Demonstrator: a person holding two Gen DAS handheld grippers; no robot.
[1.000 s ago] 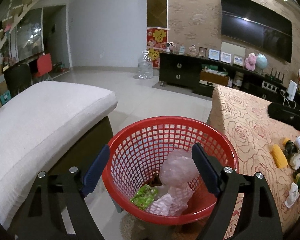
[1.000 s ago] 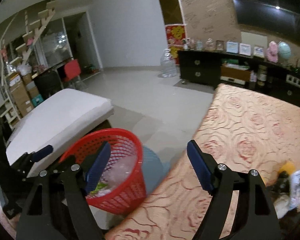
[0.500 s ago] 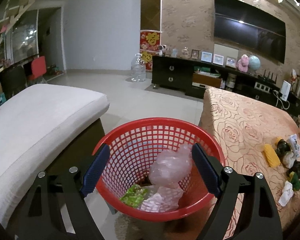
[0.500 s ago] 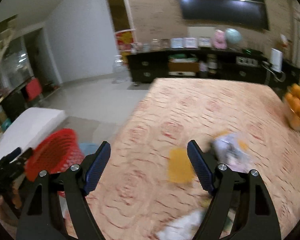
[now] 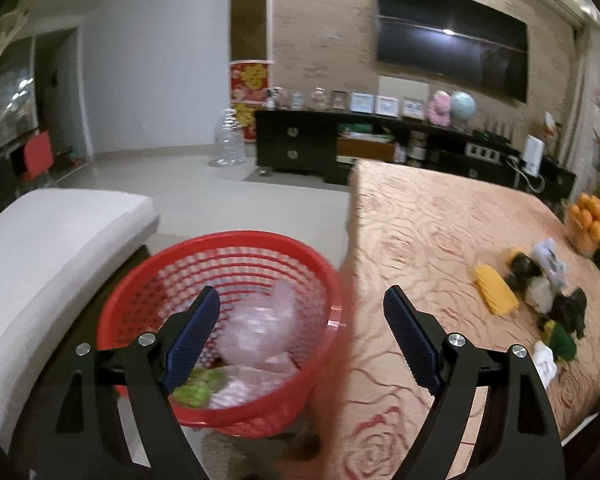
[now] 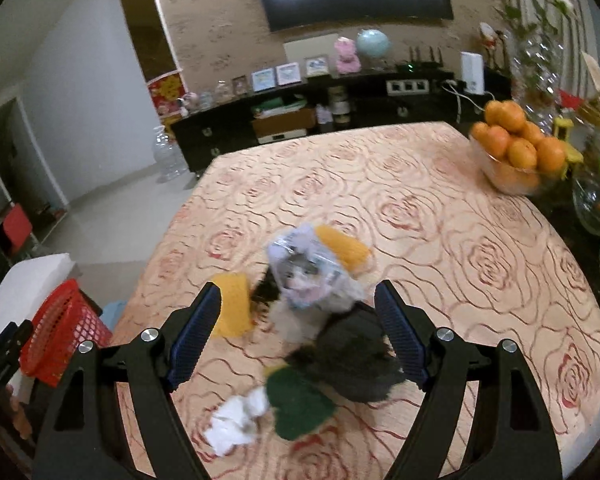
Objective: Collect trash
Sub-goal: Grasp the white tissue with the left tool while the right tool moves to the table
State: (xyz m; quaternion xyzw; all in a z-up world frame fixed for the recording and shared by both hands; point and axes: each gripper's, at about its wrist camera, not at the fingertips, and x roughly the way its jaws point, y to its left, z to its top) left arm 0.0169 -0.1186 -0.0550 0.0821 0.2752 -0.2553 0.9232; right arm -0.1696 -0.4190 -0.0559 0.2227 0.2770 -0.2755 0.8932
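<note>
Trash pile (image 6: pixel 316 308) on table (image 6: pixel 480 280); bowl of oranges (image 6: pixel 516 152) well apart.

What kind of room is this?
Most likely a home living room: a big TV hangs on the wall above a dark cabinet with framed pictures, and a bowl of oranges stands on the table.

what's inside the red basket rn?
Red basket holds a crumpled clear plastic bag, a green wrapper and pale wrapping beneath. Anything under those is covered.
</note>
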